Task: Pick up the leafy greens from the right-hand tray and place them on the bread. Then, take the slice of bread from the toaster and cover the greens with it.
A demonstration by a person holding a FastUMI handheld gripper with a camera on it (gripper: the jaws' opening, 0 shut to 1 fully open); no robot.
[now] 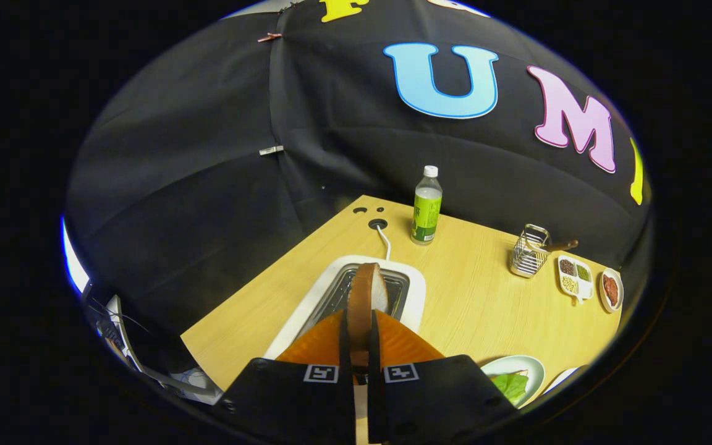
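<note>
My gripper (361, 322) is shut on a slice of bread (365, 285) with a brown crust. The slice stands upright and edge-on between my two fingers. Its top rises beyond the fingertips, right over the metal slot (395, 286) of the white toaster (416, 292); I cannot tell whether its lower end is still inside the slot. To the right of my fingers, near the table's front edge, the leafy greens (510, 385) lie on a pale round plate (533, 364). A tan edge shows just under the greens.
A clear bottle (426, 207) with a green label stands behind the toaster, beside the toaster's white cable (384, 241). At the far right are a wire basket (528, 250), a divided dish of beans (575, 278) and a small dish (610, 289). A white plate rim (563, 377) lies beside the greens.
</note>
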